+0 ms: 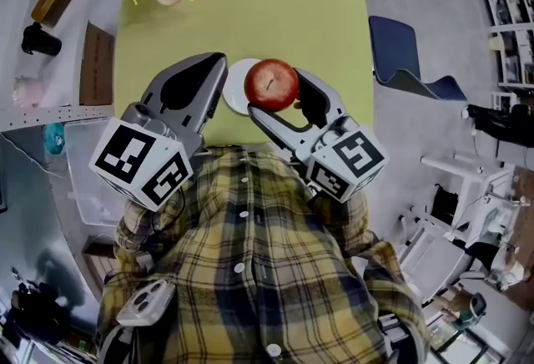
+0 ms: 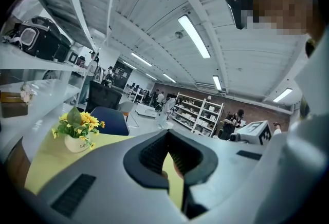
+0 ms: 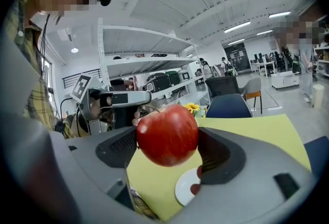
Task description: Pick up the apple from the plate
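Yellow table (image 1: pixel 275 12), apple (image 3: pixel 167 134) clamped between right gripper (image 3: pixel 169 147) jaws

We see our grey left gripper (image 2: pixel 167 134) at the bottom, its two jaws touching at the tips with nothing between them. Its black ribbed pads (image 2: pixel 152 154) leave a small gap, and the flat yellow-green table top (image 2: pixel 43 159) shows through. A little white pot of yellow flowers (image 2: pixel 77 142) stands on that table. A dark blue chair (image 2: pixel 110 121) is behind it. Long white ceiling lights (image 2: pixel 194 36) glow above.
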{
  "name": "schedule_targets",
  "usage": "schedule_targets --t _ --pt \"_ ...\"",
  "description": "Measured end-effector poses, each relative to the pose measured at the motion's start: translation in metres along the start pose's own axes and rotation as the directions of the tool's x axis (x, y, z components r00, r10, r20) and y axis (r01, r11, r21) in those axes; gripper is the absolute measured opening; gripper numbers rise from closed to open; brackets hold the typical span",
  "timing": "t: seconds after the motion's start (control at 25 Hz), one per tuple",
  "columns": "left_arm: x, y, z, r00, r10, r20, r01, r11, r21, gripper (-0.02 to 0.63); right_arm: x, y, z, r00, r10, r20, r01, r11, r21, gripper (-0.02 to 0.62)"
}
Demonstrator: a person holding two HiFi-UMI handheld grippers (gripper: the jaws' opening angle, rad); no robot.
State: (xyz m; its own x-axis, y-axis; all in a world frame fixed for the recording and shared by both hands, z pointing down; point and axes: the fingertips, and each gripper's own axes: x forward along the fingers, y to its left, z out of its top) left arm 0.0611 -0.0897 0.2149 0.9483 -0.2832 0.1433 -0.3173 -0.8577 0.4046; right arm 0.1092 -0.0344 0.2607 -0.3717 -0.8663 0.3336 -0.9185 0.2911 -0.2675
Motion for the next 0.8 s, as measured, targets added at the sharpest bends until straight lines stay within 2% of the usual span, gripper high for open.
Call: schedule_targets --t 0.36,0.8 --pt "0.002 0.003 -0.002 1.000 0.004 -0.007 -0.004 1.000 -0.009 0.006 0.003 0.003 0.002 1.000 0.018 -0.005 -0.018 1.000 0.003 0.365" --pt "0.013 0.015 0.007 1.000 0.007 -0.015 -0.007 1.000 0.028 0.006 0.004 0.000 0.000 0.999 0.030 -0.022 -0.030 0.999 -0.014 0.365"
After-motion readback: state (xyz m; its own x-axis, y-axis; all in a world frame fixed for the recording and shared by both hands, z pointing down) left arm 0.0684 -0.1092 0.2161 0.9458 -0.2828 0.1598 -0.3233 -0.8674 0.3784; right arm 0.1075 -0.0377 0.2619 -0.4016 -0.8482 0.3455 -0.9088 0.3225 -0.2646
